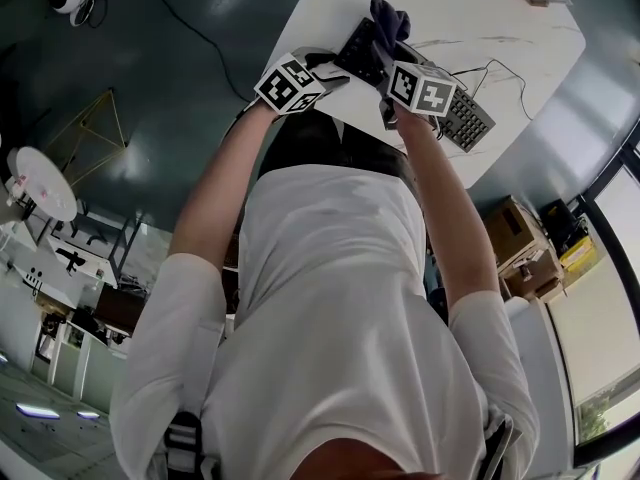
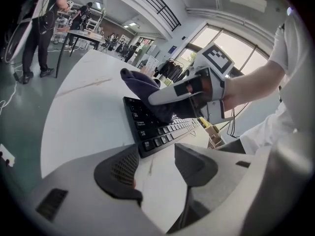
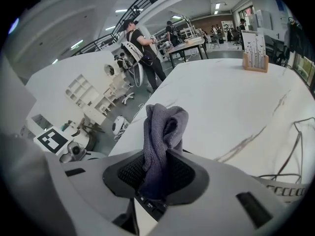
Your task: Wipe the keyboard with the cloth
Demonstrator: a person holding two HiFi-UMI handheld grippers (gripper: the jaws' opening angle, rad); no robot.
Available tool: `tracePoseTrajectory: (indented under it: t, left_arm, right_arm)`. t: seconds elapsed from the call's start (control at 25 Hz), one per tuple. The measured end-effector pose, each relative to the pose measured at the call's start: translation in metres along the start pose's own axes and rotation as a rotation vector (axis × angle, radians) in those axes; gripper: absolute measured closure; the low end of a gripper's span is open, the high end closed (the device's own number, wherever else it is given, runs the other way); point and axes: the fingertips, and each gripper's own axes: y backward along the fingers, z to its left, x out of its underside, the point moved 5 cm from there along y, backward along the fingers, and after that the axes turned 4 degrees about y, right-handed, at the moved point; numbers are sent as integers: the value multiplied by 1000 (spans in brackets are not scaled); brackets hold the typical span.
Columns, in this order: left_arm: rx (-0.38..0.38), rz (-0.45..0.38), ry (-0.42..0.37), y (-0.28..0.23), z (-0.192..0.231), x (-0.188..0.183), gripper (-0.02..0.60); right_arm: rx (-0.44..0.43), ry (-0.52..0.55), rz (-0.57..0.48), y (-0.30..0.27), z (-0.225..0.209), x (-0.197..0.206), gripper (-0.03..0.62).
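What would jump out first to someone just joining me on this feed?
The bunched grey-purple woven cloth is clamped in the right gripper, down on the long black keyboard. The keyboard lies on a white marble-veined table, near the edge by the person. The left gripper hangs open and empty just short of the keyboard's near end.

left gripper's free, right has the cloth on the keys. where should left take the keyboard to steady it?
Probably the near short end of the keyboard, approached low along the table from the side of the open left gripper. It lies flat and thin; that end is bare and faces the jaws, while the right gripper holds the cloth on keys further along.
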Motion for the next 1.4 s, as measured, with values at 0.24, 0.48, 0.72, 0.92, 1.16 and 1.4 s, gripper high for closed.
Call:
tracePoseTrajectory:
  t: [0.24,0.48,0.72,0.92,1.16,1.4]
  left_arm:
    - [6,8,-4,5,-3,9,350]
    - [-9,11,-2,20,-4,22,350]
    - [-30,0,-1,38,-4,30,350]
    - [-29,-55,43,45,-12,28,356]
    - [-85,-134,46,62,-22,20,407]
    - [-109,-236,79,77,-36,8,465]
  right_arm:
    - [-65,37,14,-11,13,-7,471]
    - [-127,42,29,-14,31,-1,471]
    - [-225,54,65,-7,52,19,471]
    - [-249,74,51,14,55,23,471]
    - [-230,91,5,40,60,23,471]
    - [-226,79,-68,82,63,29,471]
